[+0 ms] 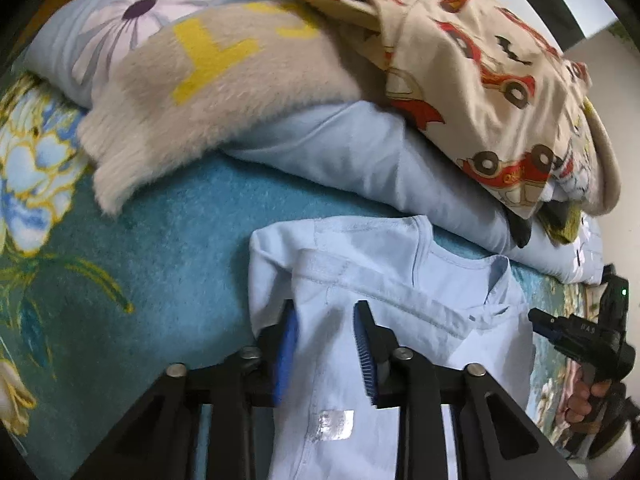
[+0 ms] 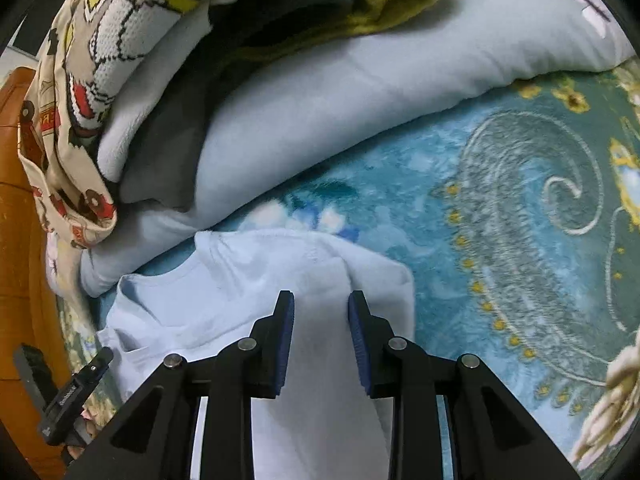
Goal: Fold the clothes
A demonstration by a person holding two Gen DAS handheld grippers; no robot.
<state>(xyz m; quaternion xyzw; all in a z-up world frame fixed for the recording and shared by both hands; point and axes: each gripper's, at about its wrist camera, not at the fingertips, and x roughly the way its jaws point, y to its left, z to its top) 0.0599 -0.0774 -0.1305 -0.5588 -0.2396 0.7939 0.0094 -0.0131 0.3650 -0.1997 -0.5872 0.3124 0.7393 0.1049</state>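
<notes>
One pale blue shirt (image 1: 384, 312) lay on the bed's teal blanket (image 1: 168, 240), collar far, long axis near-to-far. Two claws, left claw (image 1: 326, 340) and right claw (image 2: 321, 334), hovered narrowly parted, holding nothing.

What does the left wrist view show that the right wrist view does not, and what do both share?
Only the left wrist view shows the fluffy beige blanket with yellow letters, the flower pillow and the shirt's white label. Only the right wrist view shows the orange wooden furniture and the paisley swirl on the bedspread. Both show the light blue shirt, the car-print fabric and open gripper fingers over the shirt.
</notes>
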